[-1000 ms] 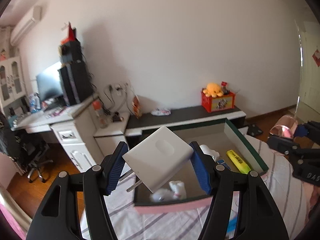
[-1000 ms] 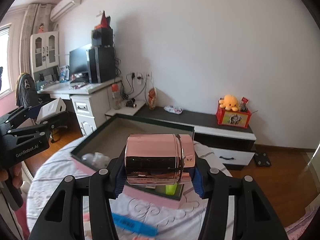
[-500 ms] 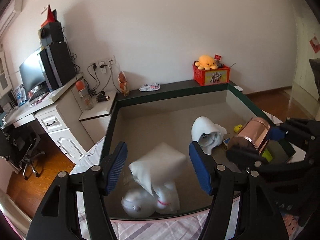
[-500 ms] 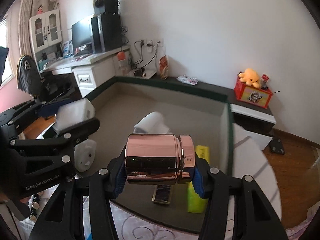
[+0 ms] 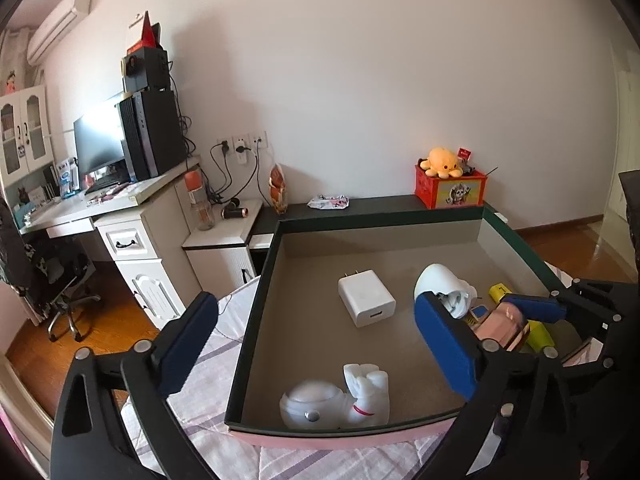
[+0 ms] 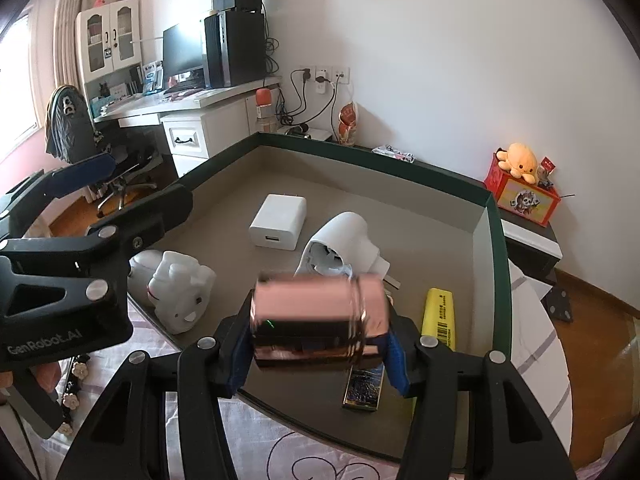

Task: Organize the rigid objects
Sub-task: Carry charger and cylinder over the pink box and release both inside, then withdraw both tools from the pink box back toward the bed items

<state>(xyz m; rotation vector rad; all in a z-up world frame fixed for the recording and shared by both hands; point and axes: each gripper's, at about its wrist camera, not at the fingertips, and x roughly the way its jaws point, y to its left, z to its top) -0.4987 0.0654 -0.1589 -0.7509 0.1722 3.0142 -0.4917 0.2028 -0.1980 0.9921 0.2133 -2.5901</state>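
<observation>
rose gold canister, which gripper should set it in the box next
Right. The right gripper already holds the rose gold canister over the box, above bare floor. The left gripper has just opened, empty, its white charger lying inside.

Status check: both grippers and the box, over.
Left gripper just opened, empty; white charger lying in box. Right gripper holds rose-gold cylinder above box. Landing spot crowded.

In the box [image 5: 256, 304], the charger [image 5: 366, 298] lay in the middle, w/ the hair dryer [image 5: 438, 284] right of it & the figurine [image 5: 336, 398] near the front wall.
</observation>
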